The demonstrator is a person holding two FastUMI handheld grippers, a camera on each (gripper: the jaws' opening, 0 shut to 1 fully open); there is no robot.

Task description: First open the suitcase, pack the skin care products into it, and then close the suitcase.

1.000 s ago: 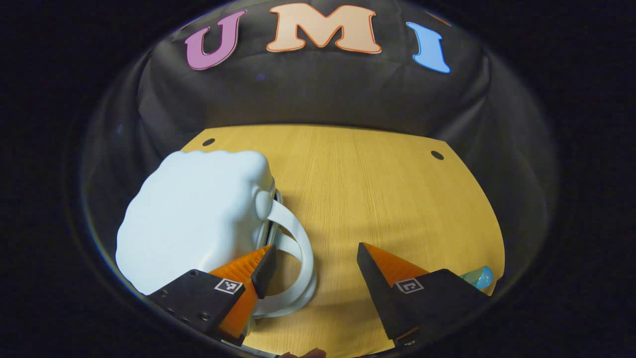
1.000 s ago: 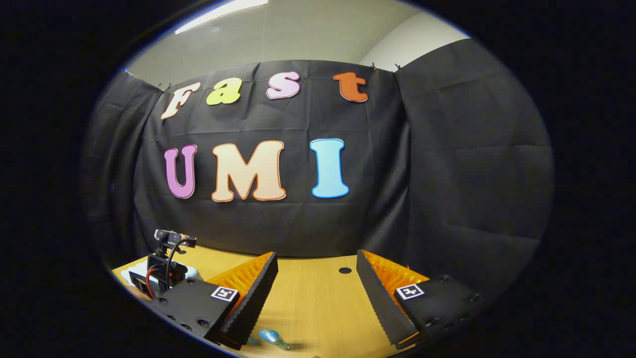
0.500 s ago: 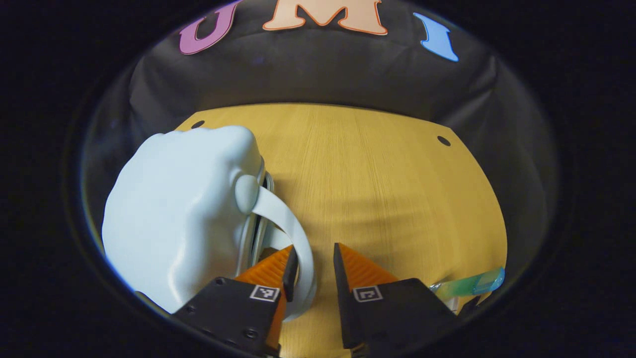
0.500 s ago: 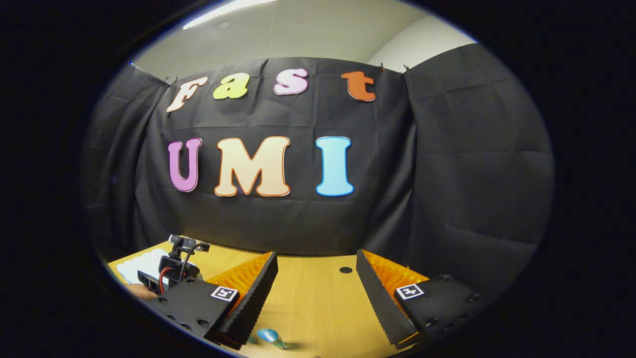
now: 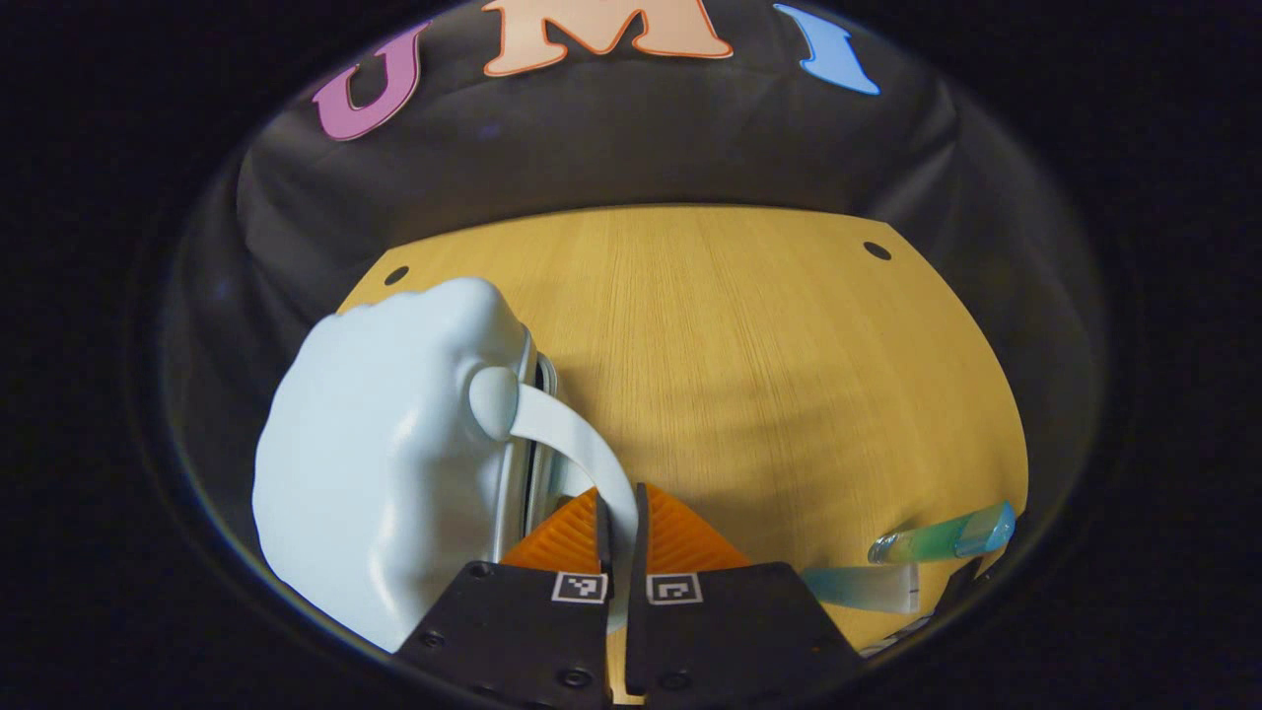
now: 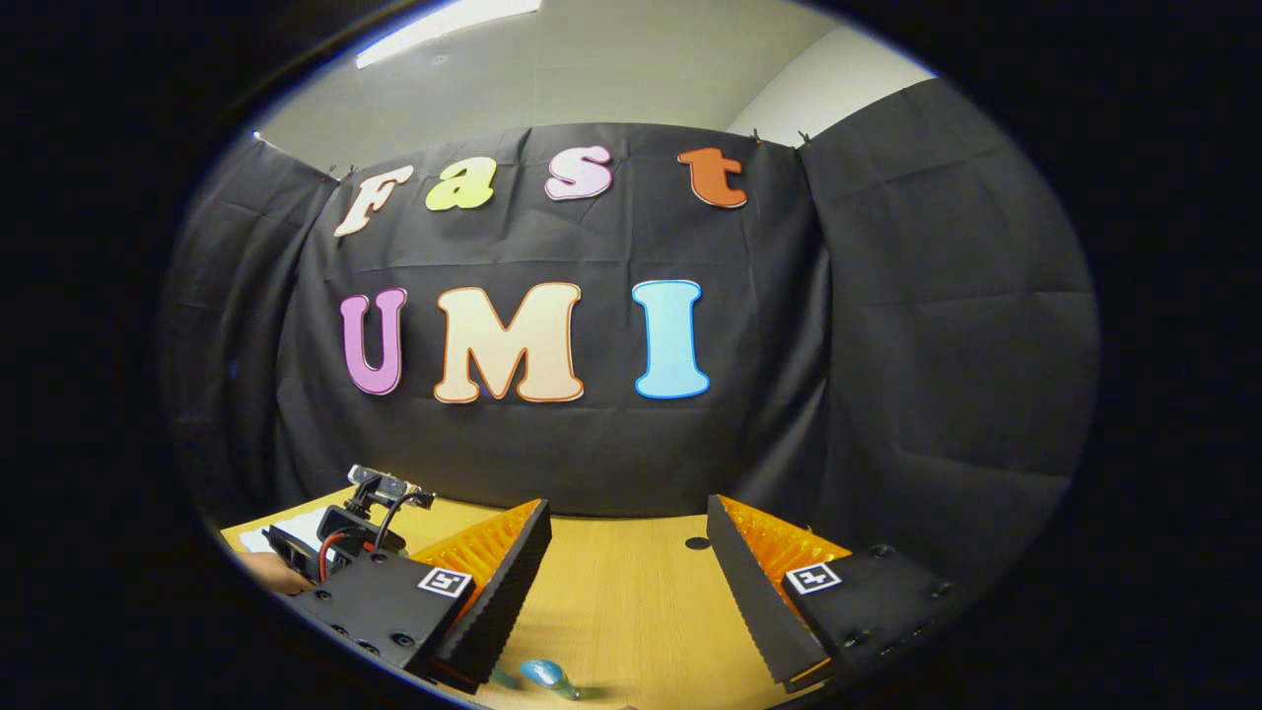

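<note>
Between the left gripper's [image 5: 619, 518] clenched fingers sits the looped strap handle [image 5: 582, 444] of the pale-blue hard-shell suitcase [image 5: 385, 454], closed; green-blue skincare tubes [image 5: 942, 537] lie rightward. Right gripper [image 6: 626, 582] gapes, empty.

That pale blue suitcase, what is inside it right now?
The inside cannot be seen: the suitcase is shut, showing just a dark seam. The left gripper jaws pinch its handle. Two skin care tubes lie outside on the table.

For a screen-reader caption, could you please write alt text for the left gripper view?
The left gripper is shut on the pale blue suitcase's white loop handle, with the rounded suitcase lying on a wooden table. Two translucent blue-green tubes lie at right.
</note>
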